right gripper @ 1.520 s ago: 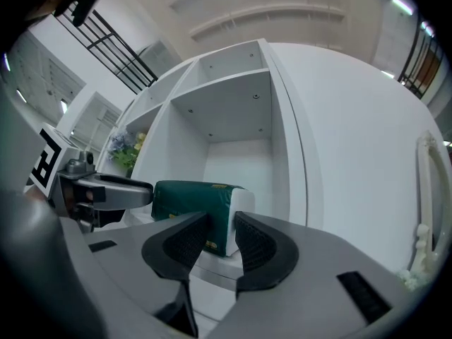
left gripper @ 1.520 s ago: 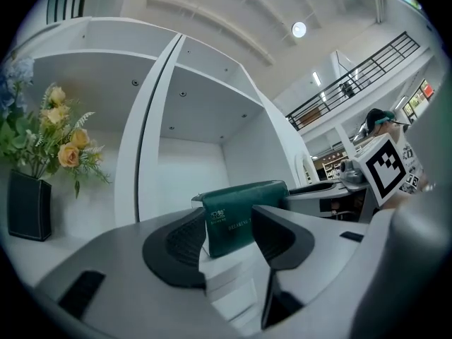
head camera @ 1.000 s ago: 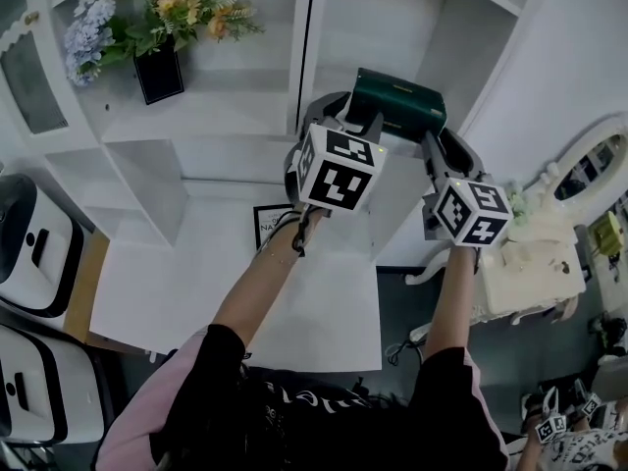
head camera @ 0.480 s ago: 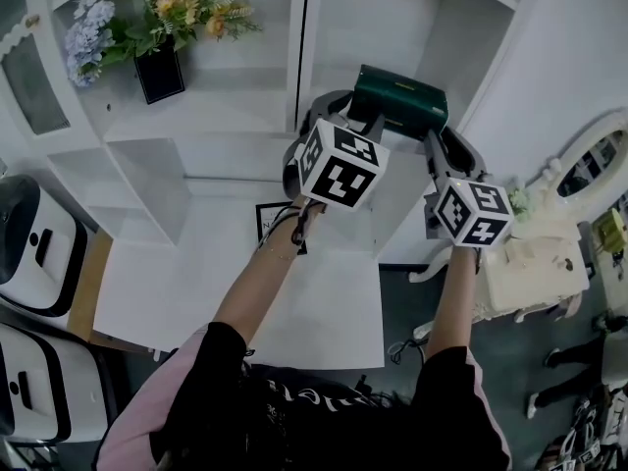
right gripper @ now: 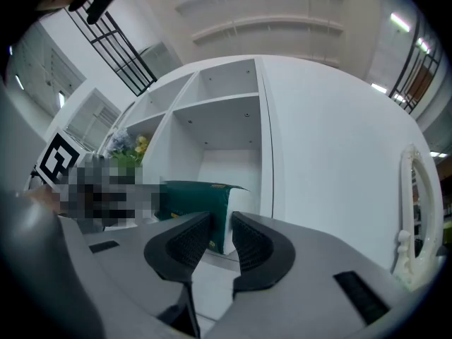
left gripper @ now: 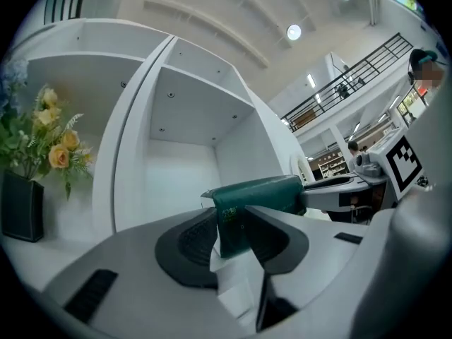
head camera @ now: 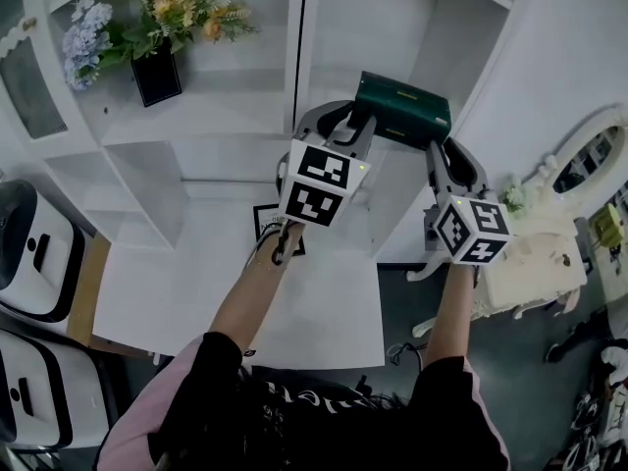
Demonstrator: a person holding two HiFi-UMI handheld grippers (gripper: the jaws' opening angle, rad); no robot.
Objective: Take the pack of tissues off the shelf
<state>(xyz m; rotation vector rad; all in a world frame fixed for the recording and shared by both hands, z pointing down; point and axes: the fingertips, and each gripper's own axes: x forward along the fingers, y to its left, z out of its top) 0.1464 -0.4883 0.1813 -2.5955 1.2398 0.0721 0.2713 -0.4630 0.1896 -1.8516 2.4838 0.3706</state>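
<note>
Gleaming dark-green boxy tissue pack (head camera: 402,113); matte white shelf (head camera: 221,116)

pack of tissues (head camera: 402,109): dark green, oblong, soft wrapper. lies level, long side crosswise, at front edge of white shelf's (head camera: 392,18) right-hand bay.

- The pack of tissues (head camera: 402,109) lies at the front edge of the shelf (head camera: 383,27), in its right-hand compartment.
- A vase of flowers (head camera: 157,72) stands well left of the pack, in the next compartment, past the upright divider (head camera: 302,47).
- The desk (head camera: 196,283) spreads below and in front of the pack.
- A framed card (head camera: 261,222) stands on the desk, below-left of the pack.
- A mirror (head camera: 587,165) stands right of the pack, beyond the shelf's side wall.
- Two machines (head camera: 34,248) sit far left of the pack, lower, beside the desk.
</note>
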